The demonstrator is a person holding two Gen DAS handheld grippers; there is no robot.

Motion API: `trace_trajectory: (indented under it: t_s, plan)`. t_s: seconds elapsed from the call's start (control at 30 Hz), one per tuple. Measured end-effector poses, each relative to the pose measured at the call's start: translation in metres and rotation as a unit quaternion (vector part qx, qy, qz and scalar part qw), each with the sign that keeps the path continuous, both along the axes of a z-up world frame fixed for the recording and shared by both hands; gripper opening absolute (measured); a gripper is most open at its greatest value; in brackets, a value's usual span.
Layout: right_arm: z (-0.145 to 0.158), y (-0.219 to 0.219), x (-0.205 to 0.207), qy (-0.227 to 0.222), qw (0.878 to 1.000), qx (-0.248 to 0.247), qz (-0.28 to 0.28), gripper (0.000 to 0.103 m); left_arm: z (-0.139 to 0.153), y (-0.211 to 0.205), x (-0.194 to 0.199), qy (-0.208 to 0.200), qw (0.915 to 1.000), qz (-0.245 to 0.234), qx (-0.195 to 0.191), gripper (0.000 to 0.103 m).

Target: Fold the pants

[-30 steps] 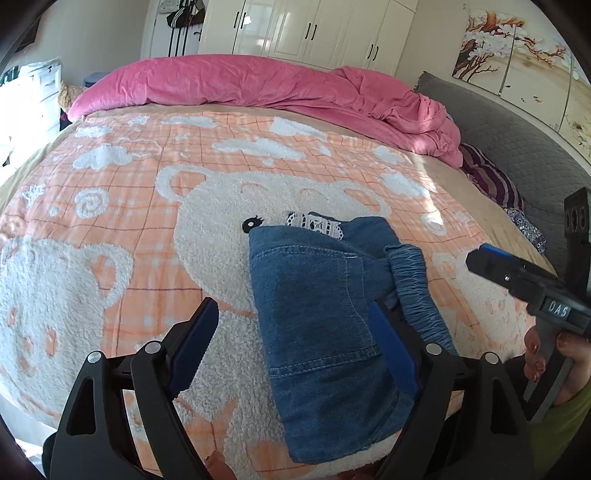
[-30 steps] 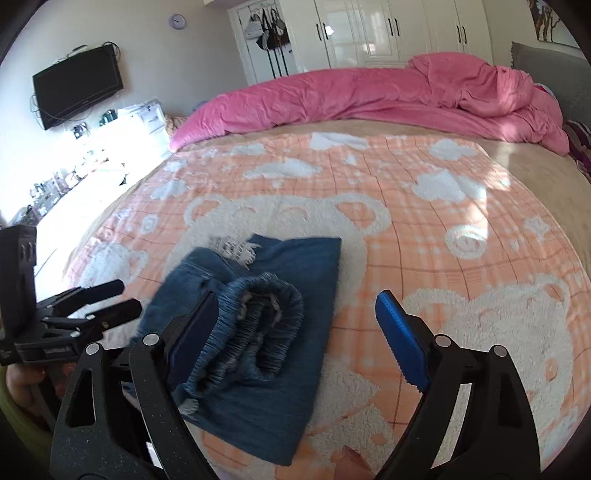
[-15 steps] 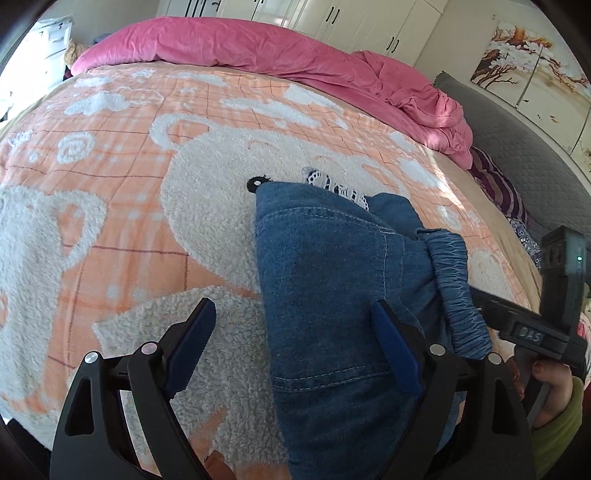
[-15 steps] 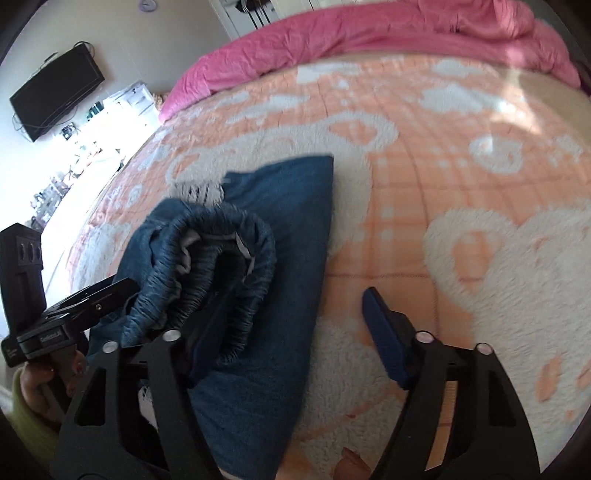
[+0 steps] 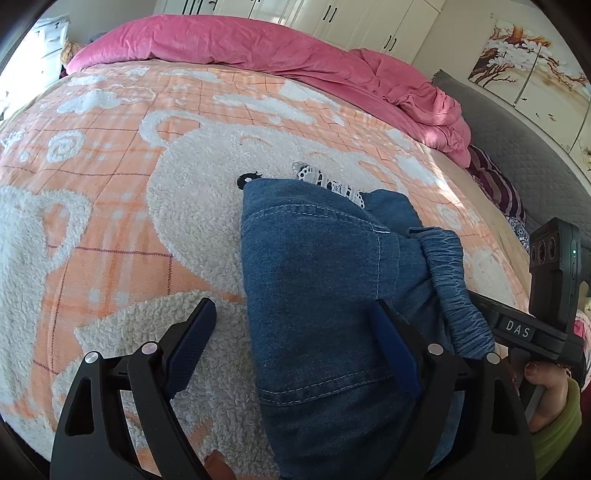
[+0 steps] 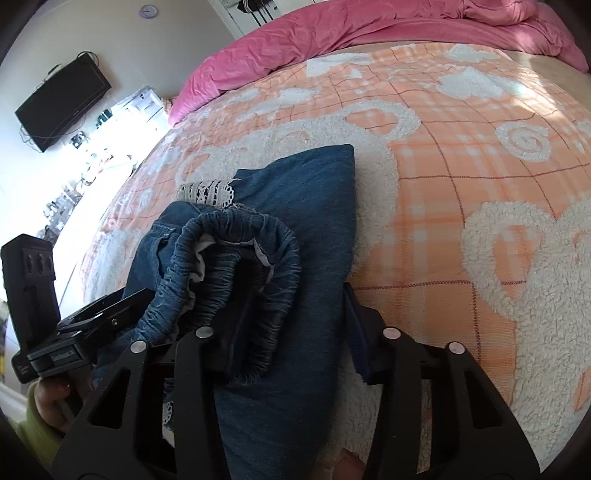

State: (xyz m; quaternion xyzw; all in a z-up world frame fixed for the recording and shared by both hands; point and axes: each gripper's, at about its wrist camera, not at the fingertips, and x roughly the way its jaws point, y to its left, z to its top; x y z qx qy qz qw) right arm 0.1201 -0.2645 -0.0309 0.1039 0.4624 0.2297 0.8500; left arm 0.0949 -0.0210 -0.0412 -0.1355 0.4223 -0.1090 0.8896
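Folded blue denim pants (image 5: pixel 317 280) with white lace trim (image 5: pixel 328 181) lie on the orange and white bear blanket (image 5: pixel 110 184). My left gripper (image 5: pixel 291 347) is open and straddles the pants' left edge, its right finger on the denim. In the right wrist view the pants (image 6: pixel 317 206) show their elastic waistband (image 6: pixel 236 251) bunched on top. My right gripper (image 6: pixel 295 325) is open and spans the waistband side of the stack, its left finger inside the waistband opening. Each gripper shows in the other's view, the right one (image 5: pixel 517 328) and the left one (image 6: pixel 74 332).
A pink duvet (image 5: pixel 258 48) is heaped along the far side of the bed. A grey headboard (image 5: pixel 517 147) and striped pillow (image 5: pixel 498 184) are at the right. White wardrobes (image 5: pixel 351 18) stand behind. A wall television (image 6: pixel 62 103) and cluttered shelf are at the left.
Both grippers have come down and forward onto the folded pants. The right gripper's fingers now sit around the waistband side, and the left gripper's right finger rests on the denim.
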Motion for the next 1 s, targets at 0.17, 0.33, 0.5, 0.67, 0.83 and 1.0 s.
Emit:
trace_trajectory:
  t_s: [0.17,0.33,0.5,0.67,0.83,1.0]
  plan:
    - [0.004,0.007,-0.002,-0.017,1.000,-0.005,0.014,0.016,0.001,-0.006,0.000,-0.002,0.9998,-0.015,-0.012,0.053]
    - [0.012,0.013,-0.010,-0.045,0.998,-0.014,0.032,0.009,0.013,-0.012,-0.009,-0.017,0.9996,-0.022,-0.001,0.028]
    - [0.032,0.024,-0.023,-0.092,0.994,-0.023,0.047,0.008,0.023,-0.009,-0.013,-0.024,0.9995,-0.020,-0.007,0.023]
    - [0.064,0.042,-0.028,-0.140,0.987,-0.037,0.074,0.007,0.046,0.002,-0.013,-0.051,0.9986,-0.010,-0.012,0.022]
    - [0.087,0.063,0.000,-0.172,0.980,-0.050,0.082,0.007,0.069,0.015,0.007,-0.079,0.9968,0.009,-0.007,0.022]
    - [0.093,0.079,0.035,-0.174,0.980,-0.054,0.079,0.007,0.085,0.027,0.032,-0.100,0.9946,0.025,-0.001,0.022]
